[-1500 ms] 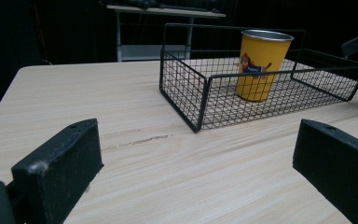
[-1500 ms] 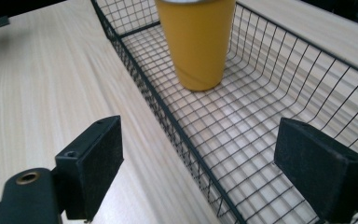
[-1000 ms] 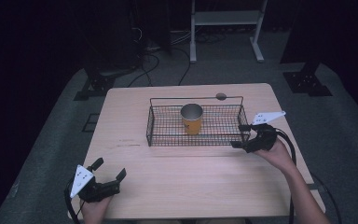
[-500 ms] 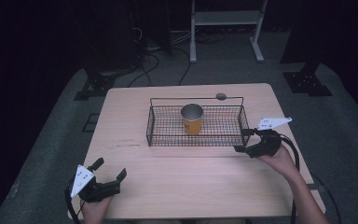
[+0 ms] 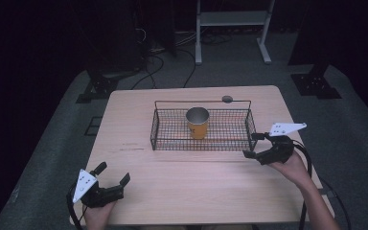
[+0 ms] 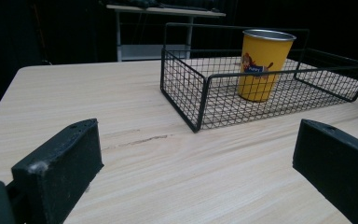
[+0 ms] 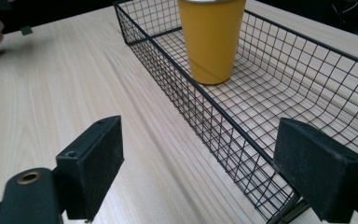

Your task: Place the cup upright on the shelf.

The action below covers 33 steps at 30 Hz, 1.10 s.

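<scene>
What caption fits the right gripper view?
Open right gripper facing a yellow cup standing upright in a black wire basket.

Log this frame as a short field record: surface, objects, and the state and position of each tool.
surface: wooden table
basket: black wire basket, centre of table
cup: yellow cup, upright inside basket
left tool: left tool, open, empty, near front-left table corner
right tool: right tool, open, empty, at basket's right front corner
small object: round grey item on table behind basket, unclear what
</scene>
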{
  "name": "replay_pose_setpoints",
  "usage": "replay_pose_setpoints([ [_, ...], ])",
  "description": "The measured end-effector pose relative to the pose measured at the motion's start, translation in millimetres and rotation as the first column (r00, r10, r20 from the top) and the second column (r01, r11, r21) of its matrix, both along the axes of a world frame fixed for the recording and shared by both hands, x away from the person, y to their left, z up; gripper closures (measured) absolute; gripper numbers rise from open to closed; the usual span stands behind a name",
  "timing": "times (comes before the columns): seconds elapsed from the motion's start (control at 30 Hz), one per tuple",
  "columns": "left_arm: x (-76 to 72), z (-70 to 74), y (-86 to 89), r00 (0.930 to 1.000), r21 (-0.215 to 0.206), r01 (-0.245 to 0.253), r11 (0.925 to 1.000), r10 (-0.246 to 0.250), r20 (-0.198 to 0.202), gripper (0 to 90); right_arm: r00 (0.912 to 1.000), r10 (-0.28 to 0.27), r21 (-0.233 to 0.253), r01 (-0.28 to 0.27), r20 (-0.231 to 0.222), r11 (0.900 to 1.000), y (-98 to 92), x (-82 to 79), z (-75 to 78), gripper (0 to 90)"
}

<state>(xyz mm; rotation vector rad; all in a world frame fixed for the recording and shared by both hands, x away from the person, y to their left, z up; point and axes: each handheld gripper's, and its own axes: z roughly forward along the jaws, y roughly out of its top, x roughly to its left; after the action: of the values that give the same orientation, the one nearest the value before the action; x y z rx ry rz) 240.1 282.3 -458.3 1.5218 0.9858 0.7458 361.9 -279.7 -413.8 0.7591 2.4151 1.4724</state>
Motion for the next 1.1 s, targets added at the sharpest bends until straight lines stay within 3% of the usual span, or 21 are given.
replay_pose_setpoints([
  [0.27, 0.1, 0.0, -0.1, 1.0, 0.0, 0.001, 1.0, -0.001, 0.0, 0.1, 0.9999, -0.001, -0.001, 0.001, 0.01, 1.0, -7.6, -13.6, -0.5, 15.0],
  [1.1, -0.3, -0.1, 0.3, 1.0, -0.001, -0.002, 1.0, 0.002, 0.0, 0.1, 0.9993, -0.032, 0.022, 0.032, -0.019, 0.999, -27.0, -44.3, -28.8, 15.0],
])
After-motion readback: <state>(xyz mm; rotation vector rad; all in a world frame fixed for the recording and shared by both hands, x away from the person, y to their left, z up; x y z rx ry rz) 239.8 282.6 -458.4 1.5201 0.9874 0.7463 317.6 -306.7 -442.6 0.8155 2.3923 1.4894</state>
